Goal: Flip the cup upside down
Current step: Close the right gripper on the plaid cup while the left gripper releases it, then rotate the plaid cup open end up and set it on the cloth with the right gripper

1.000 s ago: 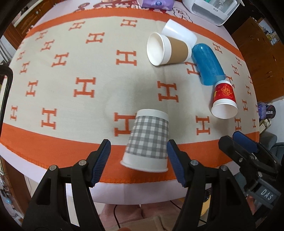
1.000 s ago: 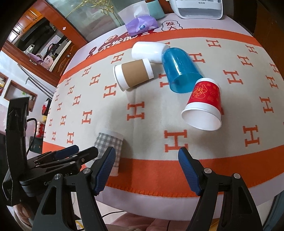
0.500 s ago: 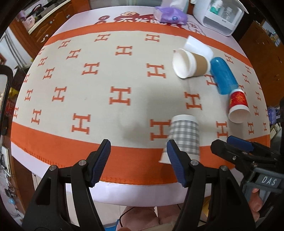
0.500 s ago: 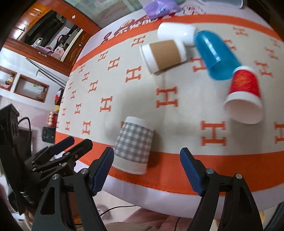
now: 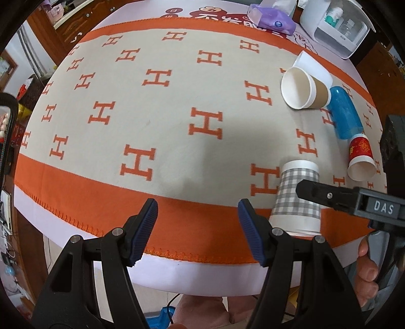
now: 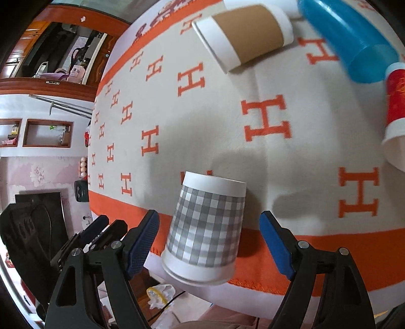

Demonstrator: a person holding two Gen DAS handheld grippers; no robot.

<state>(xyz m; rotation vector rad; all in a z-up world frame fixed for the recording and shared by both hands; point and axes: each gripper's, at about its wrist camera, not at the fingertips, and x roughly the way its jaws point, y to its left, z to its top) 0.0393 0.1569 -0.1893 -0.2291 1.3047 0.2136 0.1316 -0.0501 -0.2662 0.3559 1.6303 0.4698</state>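
A grey-checked paper cup [image 6: 206, 227] stands upside down near the front edge of the table; it also shows in the left wrist view [image 5: 297, 200]. My right gripper [image 6: 210, 243] is open, its two fingers on either side of the cup without touching it. My left gripper [image 5: 197, 230] is open and empty, to the left of the cup above the orange border. One right finger [image 5: 326, 194] crosses in front of the cup in the left wrist view.
A brown-sleeved cup [image 5: 302, 89], a white cup [image 5: 312, 64], a blue tumbler [image 5: 345, 115] and a red cup [image 5: 360, 158] lie on their sides at the right. A purple tissue pack [image 5: 272, 19] and a white box [image 5: 334, 22] stand at the back. The cloth [image 5: 152, 101] has an orange H pattern.
My left gripper has moved left, away from the checked cup. My right gripper has moved in around the cup. The cup has not moved.
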